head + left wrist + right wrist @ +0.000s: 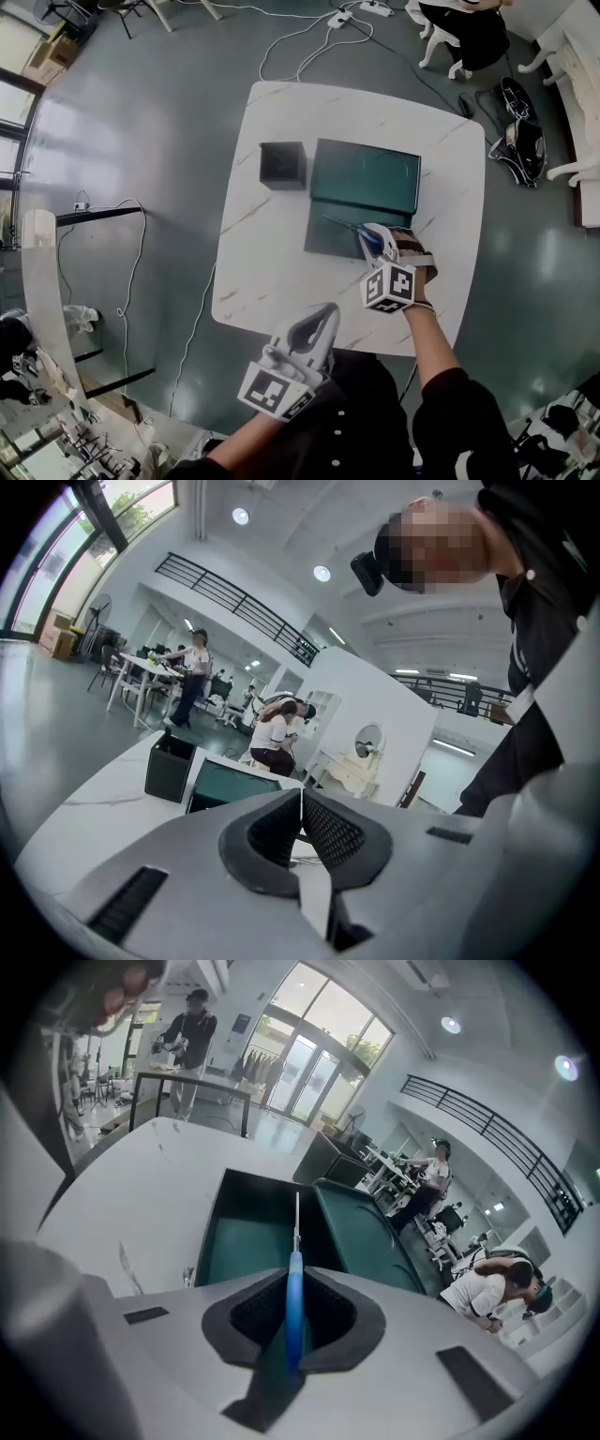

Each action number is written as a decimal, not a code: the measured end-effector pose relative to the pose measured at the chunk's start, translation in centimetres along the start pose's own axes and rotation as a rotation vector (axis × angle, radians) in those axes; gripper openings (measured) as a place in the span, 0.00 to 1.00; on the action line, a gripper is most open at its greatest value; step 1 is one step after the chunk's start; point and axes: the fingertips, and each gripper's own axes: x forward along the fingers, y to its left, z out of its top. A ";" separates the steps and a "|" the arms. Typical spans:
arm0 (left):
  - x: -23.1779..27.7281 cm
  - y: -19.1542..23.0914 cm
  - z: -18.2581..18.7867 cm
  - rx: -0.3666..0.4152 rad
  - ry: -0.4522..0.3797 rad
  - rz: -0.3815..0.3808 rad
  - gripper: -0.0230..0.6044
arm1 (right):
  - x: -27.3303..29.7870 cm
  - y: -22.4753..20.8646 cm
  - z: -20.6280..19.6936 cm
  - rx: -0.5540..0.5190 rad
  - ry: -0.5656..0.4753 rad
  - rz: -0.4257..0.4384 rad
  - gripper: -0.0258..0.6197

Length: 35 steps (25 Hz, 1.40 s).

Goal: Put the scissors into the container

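The scissors (349,226) have a blue handle (294,1309) and thin metal blades (297,1215). My right gripper (377,236) is shut on the handle. The blades point out over the open dark green case (364,180), above its lower tray (246,1241). The black square container (282,164) stands open-topped just left of the case, and shows again beyond it (330,1159). My left gripper (322,316) hovers at the table's front edge, jaws shut with nothing between them (301,803). It faces the container (169,769) and case (231,783).
The white marble table (272,272) has rounded corners and stands on a grey floor. Cables (309,37) trail across the floor beyond it. People sit and stand at distant tables (187,682). A bag (520,141) lies on the floor at the right.
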 end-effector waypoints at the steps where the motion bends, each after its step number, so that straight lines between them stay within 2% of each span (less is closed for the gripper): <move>1: 0.0 0.1 -0.1 -0.002 0.001 0.003 0.08 | 0.4 0.2 -0.2 -0.014 0.011 0.006 0.13; 4: 0.1 0.4 -0.3 -0.008 0.004 0.009 0.08 | 1.5 0.7 -0.6 -0.047 0.036 0.025 0.13; 11: 0.3 0.9 -0.8 -0.013 0.010 0.017 0.08 | 3.0 1.2 -1.5 -0.050 0.096 0.095 0.13; 19: 0.3 1.1 -1.0 -0.021 0.015 0.026 0.08 | 3.6 1.4 -1.2 -0.073 0.110 0.141 0.13; 29: 0.4 1.4 -0.9 -0.016 0.011 0.037 0.08 | 3.4 3.2 -1.1 0.022 0.100 0.267 0.24; 35: 0.3 1.4 -0.5 -0.015 -0.001 0.041 0.08 | 2.6 3.5 -0.4 0.187 0.061 0.352 0.28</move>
